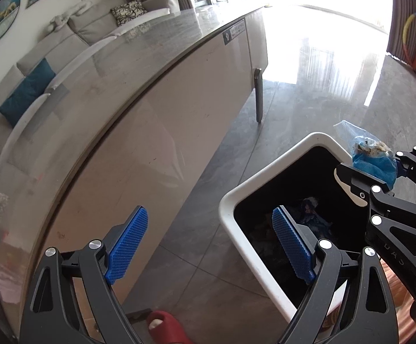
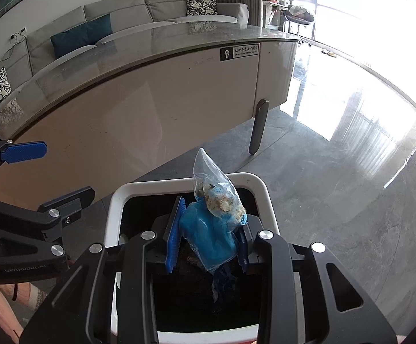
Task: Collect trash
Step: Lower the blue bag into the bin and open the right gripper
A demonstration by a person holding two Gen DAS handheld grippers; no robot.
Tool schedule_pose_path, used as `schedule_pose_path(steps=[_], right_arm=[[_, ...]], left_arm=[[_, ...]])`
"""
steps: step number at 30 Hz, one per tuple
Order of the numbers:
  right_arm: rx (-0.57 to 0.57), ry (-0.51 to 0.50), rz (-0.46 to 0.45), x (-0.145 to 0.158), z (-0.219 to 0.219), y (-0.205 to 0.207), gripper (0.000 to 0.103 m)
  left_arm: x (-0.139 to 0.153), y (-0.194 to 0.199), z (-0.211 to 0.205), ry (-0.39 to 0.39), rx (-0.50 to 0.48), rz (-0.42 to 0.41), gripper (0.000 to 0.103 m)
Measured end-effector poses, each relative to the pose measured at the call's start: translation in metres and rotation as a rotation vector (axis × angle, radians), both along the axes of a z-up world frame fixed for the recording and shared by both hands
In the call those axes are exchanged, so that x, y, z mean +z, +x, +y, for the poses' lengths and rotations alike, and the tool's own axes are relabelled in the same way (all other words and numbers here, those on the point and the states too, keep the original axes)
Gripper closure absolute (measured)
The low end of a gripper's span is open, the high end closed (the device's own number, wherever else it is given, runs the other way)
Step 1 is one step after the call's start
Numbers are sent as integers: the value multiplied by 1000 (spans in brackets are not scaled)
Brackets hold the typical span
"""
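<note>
Here, clamped between the right gripper's point(image 2: 208, 240) pads: a blue bag point(image 2: 212, 238) of trash, poking up past the fingertips, hanging over the open bin point(image 2: 262, 192). Left gripper point(image 1: 208, 246) spread wide, empty, beside the bin. Beyond, the table point(image 2: 156, 106).

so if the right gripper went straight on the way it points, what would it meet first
Probably the dark inside of the white-rimmed trash bin. The right gripper, shut on the clear plastic bag of blue trash, points down over the bin's mouth; depth is hard to judge.
</note>
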State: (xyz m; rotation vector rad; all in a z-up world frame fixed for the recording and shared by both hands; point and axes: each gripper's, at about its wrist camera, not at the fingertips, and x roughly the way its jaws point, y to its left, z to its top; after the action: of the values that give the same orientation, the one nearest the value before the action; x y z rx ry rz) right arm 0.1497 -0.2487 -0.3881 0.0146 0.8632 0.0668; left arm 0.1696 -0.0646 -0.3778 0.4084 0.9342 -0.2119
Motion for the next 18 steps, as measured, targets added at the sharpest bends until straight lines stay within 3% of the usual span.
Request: schedule_pose_path(steps=[10,11,13,15,18], right_arm=[[32,-52,91,-29,15,10,67],[27,-59,102,-31,15,11,62],[31,-45,128,-35,15,12,33],[17,-52,128,-37,15,11,13],[16,-56,118,-35,16,10,5]], left_arm=[[4,7,7,-22,25,-3,14],[3,8,8,-24,25,-2,14],[4,8,10,-29,27,-4,14],[5,8,12,-30,29,-3,14],[6,7,13,-32,31,-5,14]])
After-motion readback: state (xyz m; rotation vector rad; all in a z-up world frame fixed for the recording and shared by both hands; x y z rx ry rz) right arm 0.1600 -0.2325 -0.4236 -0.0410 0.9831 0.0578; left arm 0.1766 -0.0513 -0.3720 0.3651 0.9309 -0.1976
